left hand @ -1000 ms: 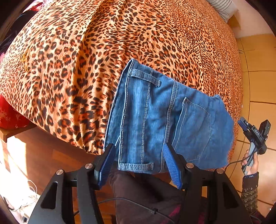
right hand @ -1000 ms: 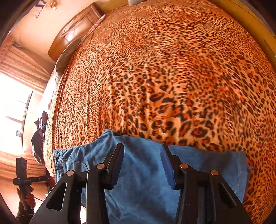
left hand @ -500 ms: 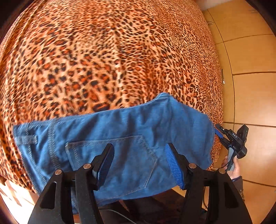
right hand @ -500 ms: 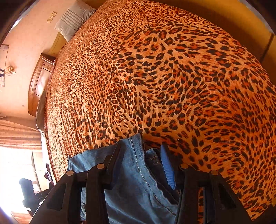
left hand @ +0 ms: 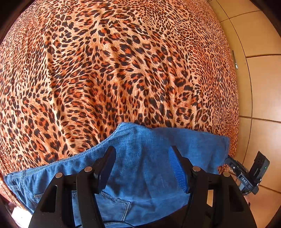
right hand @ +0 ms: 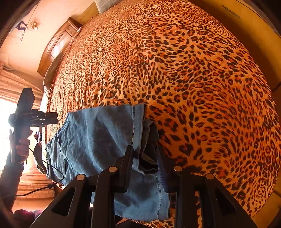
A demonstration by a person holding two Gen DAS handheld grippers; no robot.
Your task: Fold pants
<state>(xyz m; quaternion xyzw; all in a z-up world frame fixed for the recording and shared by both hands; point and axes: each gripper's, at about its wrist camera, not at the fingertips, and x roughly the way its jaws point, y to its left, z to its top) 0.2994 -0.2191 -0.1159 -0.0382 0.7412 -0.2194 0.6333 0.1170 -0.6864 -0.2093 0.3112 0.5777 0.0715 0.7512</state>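
The blue denim pants (left hand: 145, 168) lie folded in a flat bundle at the near edge of the leopard-print bed (left hand: 123, 70). My left gripper (left hand: 141, 156) hovers open above the bundle, jaws wide apart, holding nothing. In the right wrist view the pants (right hand: 98, 138) lie with the stitched hem ends at their right side. My right gripper (right hand: 144, 156) is open over those hem ends, jaws on either side of the layered edge, not closed on it. The left gripper also shows in the right wrist view (right hand: 33, 116), and the right gripper in the left wrist view (left hand: 245, 175).
The bed cover stretches far beyond the pants. A tiled floor (left hand: 260, 87) runs along the bed's right side. A wooden headboard (right hand: 58, 43) and a pillow (right hand: 105, 4) are at the far end. A bright window (right hand: 5, 122) is at left.
Both grippers swung to new viewpoints over the pants. The left one moved from the waistband side to above the folded middle. The right one now sits at the hem ends.
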